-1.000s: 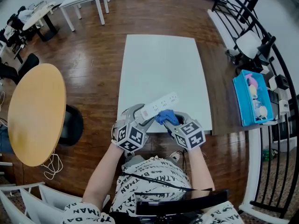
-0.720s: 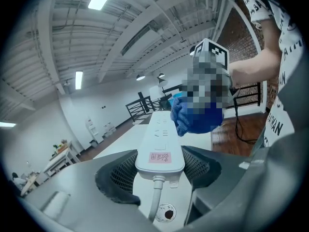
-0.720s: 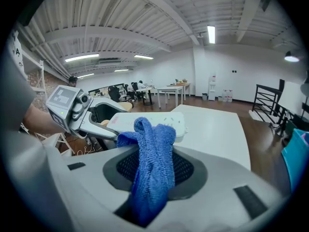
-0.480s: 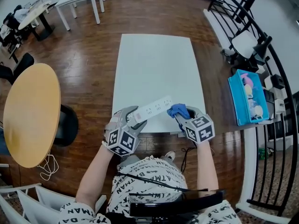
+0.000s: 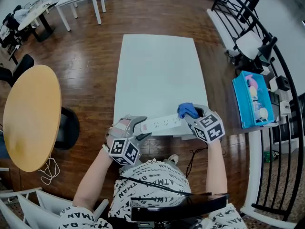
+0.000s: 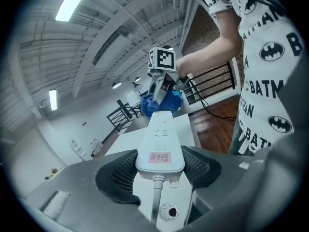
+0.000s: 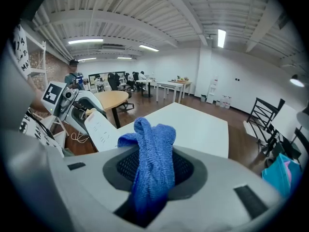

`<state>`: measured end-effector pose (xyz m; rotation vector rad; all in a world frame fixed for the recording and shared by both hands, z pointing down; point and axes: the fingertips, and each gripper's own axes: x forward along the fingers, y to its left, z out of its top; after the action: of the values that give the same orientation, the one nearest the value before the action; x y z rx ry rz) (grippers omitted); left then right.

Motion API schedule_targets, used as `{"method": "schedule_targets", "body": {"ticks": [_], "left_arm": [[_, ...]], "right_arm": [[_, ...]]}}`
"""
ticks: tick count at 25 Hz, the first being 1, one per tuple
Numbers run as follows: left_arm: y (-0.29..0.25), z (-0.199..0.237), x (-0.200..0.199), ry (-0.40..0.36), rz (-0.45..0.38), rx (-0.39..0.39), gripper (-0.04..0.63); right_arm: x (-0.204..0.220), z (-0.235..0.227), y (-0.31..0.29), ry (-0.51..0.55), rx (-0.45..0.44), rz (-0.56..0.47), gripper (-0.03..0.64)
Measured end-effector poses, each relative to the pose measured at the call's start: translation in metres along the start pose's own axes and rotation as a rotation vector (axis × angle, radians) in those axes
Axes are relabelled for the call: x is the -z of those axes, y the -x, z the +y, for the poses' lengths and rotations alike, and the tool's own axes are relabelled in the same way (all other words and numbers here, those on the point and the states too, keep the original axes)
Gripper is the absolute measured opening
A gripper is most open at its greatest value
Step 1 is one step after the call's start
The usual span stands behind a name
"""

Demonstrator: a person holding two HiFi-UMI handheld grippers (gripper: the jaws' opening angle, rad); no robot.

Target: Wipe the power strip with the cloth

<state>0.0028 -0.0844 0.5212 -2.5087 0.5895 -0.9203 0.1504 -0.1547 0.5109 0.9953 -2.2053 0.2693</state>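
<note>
A white power strip (image 5: 159,124) is held in the air, roughly level, over the near edge of a white table (image 5: 157,66), just in front of the person. Its socket face points up. Its left end, where the cord comes out, sits in the left gripper (image 5: 139,129). That gripper's jaws are clamped on the two long sides of the strip, with the ribbed pads pressing on the casing. A small pink label sits near the gripped end.

A blue cloth (image 5: 187,110) is bunched at the strip's right end. It is pinched in the right gripper (image 5: 191,116), whose jaws are closed on the fabric so that a fold stands up above them. The cloth is at or just past the tip of the strip. Whether it touches the casing cannot be told.

The wiping looks to be under way. With the cloth at the far end from the grip, a pass along the socket face seems to be at its finish. The sides, the underside and the gripped end probably remain to be wiped. No dirt is visible either way.

Around the table lie a dark wooden floor (image 5: 90,66), a round wooden table (image 5: 31,116) to the left and a blue bin (image 5: 245,104) to the right.
</note>
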Motion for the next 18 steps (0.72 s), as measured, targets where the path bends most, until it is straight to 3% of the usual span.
{"method": "schedule_targets", "body": {"ticks": [7, 12, 18], "left_arm": [[-0.008, -0.010, -0.003, -0.073, 0.016, 0.042, 0.284], [-0.013, -0.017, 0.000, -0.143, 0.046, 0.067, 0.284], [-0.020, -0.025, -0.002, -0.186, 0.070, 0.095, 0.284]], "right_arm": [[-0.006, 0.029, -0.009, 0.100, -0.156, 0.052, 0.135], [-0.002, 0.048, -0.017, 0.246, -0.197, 0.149, 0.135], [-0.016, 0.078, -0.022, 0.336, -0.278, 0.159, 0.135]]}}
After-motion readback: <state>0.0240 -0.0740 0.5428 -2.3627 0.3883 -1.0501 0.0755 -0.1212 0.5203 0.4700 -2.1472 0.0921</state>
